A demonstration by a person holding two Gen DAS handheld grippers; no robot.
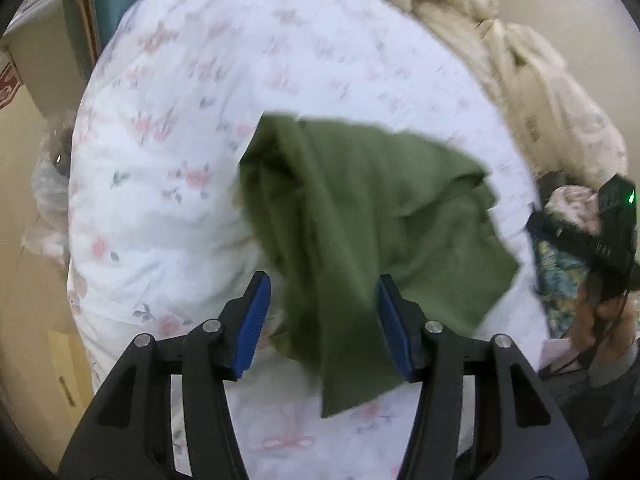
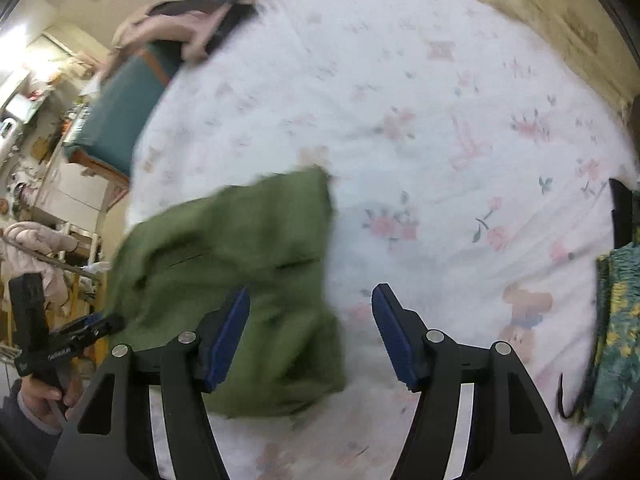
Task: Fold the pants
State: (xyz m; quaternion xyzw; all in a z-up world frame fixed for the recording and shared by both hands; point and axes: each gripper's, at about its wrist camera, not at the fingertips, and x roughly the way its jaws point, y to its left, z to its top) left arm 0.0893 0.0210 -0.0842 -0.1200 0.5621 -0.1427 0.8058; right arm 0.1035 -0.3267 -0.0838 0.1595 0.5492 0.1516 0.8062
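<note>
Olive green pants lie in a loose, rumpled heap on a white floral bed sheet. In the left wrist view, my left gripper hangs open above them. A strip of the green cloth runs between its blue pads, and I see no pinch on it. In the right wrist view, the pants lie to the left, partly under the left finger. My right gripper is open over bare sheet, with nothing between its pads. Both views are blurred.
A beige quilt is bunched along the bed's far edge. A teal chair and cluttered shelves stand off the bed's left side. Teal patterned cloth lies at the right. A person's hand holds the other tool's handle.
</note>
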